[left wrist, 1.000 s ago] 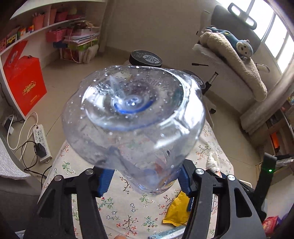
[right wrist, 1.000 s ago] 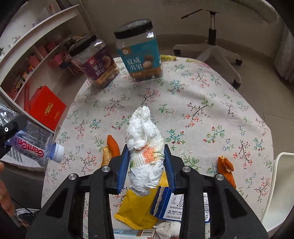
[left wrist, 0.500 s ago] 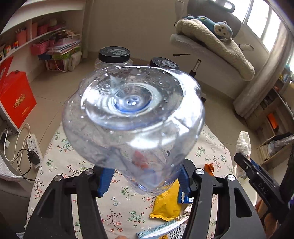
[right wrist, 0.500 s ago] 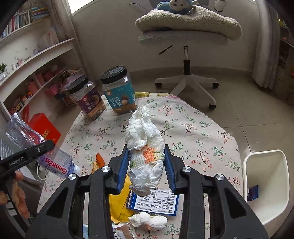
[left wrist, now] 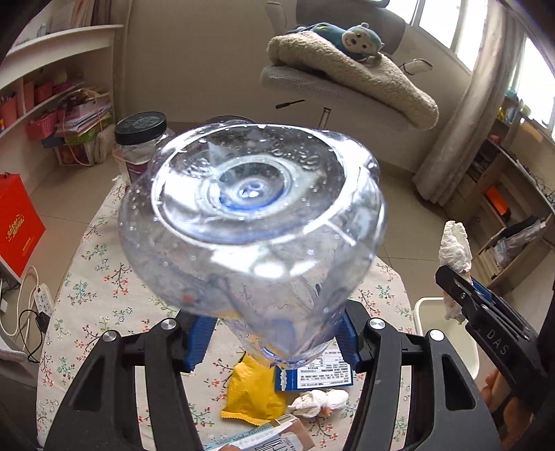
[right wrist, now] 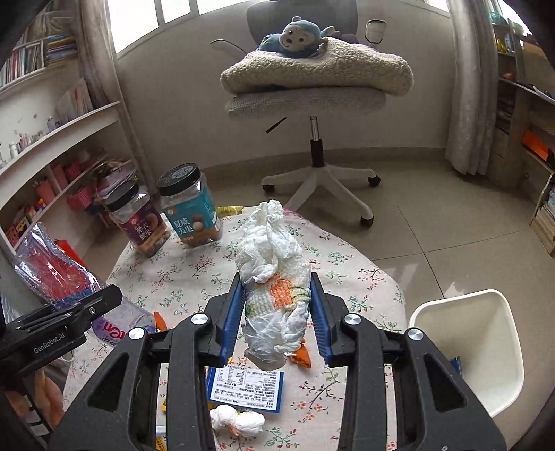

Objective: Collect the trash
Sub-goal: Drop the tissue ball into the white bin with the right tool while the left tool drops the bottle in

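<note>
The floral-clothed table (right wrist: 347, 263) holds two jars (right wrist: 189, 208), wrappers (left wrist: 253, 395) and a tissue wad (right wrist: 237, 419).

1. Floor (right wrist: 433, 222): pale beige tiles, glossy, thin grout lines.
2. Wall (right wrist: 187, 104): plain cream, with a low skirting.
3. Windows (right wrist: 138, 20) high along the far wall; daylight, bright. Light curtains (right wrist: 468, 86) hang at either side.
4. Office chair (right wrist: 312, 100): grey seat, white star base on castors. A folded fleecy blanket (right wrist: 319, 69) lies on the seat, a blue monkey toy (right wrist: 295, 34) on top.
5. Curved white shelves (right wrist: 59, 138) on the left, holding pink baskets and papers.
6. Wooden bookshelves (right wrist: 523, 114) on the right.
7. Red box (left wrist: 17, 222) and a power strip (left wrist: 41, 295) on the floor.
</note>
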`<state>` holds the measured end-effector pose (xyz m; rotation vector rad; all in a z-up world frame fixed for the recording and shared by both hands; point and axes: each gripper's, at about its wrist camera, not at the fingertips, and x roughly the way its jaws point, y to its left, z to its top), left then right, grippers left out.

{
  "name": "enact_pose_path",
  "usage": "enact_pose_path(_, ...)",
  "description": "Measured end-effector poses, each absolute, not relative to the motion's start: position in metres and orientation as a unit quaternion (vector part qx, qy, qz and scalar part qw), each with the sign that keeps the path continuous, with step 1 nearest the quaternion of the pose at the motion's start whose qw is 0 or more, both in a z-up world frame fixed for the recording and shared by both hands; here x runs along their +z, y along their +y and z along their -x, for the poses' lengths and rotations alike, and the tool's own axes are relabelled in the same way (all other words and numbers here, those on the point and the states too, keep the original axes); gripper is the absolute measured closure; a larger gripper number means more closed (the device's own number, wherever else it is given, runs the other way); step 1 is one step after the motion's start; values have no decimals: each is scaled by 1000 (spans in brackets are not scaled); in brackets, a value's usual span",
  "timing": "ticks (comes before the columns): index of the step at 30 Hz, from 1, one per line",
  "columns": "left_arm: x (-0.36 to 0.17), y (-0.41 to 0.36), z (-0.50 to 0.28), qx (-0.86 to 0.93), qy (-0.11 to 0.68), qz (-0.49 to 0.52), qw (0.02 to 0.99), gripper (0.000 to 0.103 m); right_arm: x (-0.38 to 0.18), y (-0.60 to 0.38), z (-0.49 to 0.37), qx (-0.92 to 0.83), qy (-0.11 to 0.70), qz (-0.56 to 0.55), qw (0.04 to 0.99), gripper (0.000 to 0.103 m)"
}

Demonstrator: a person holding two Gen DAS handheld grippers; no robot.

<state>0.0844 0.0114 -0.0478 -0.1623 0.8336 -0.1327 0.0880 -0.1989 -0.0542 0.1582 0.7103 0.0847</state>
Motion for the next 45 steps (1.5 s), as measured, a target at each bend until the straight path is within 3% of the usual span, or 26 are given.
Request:
enact_pose_path(18, -41, -91, -70, -155, 396, 39, 904, 44, -51, -335, -44, -97, 337, -110, 930, 68)
enact_pose_path(21, -40, -112, -66, -176, 395, 36, 901, 44, -52, -360, -34, -121, 337, -127, 925, 62)
enact_pose_path(26, -40, -153, -59, -211, 400, 37, 891, 44, -44, -395, -14, -169, 312, -144, 924, 37)
enact_pose_path(30, -40, -191, -54, -232, 401, 25, 886, 44, -39, -424, 3, -205, 294, -173, 917, 30)
enact_pose_path(34, -45, -226, -54, -251, 416, 22, 873, 44, -31, -447, 23, -252, 260, -184, 914, 14)
enact_pose_path(45, -59, -302, -57, -295, 451, 24, 842, 43, -24, -492, 59, -329, 215, -219, 893, 8)
